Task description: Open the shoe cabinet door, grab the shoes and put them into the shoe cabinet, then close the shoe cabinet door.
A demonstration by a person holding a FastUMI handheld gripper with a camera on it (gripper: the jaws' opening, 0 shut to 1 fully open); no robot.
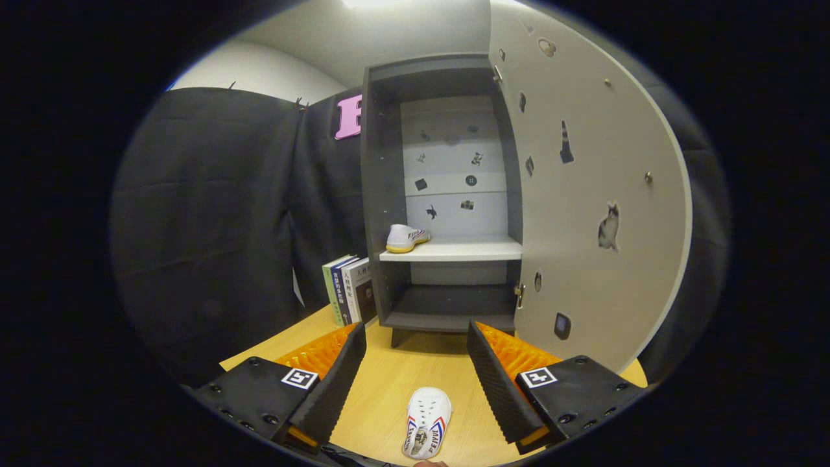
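We hold the tool [416,344] spread wide above the wooden bench [389,376], pinching nothing. One white shoe [426,421] lies on the bench between its fingers. Ahead, the shoe cabinet [415,194] stands with its door [583,194] swung open; another shoe [406,237] rests on its white shelf [467,249]. Books [350,288] lean beside the cabinet.

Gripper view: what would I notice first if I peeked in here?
Probably the tall grey shoe cabinet beyond the fingers, its sticker-dotted door swung wide open. One white shoe already sits on the white shelf inside. A second white shoe lies on the wooden table, right between the open gripper fingers, with books leaning left of the cabinet.
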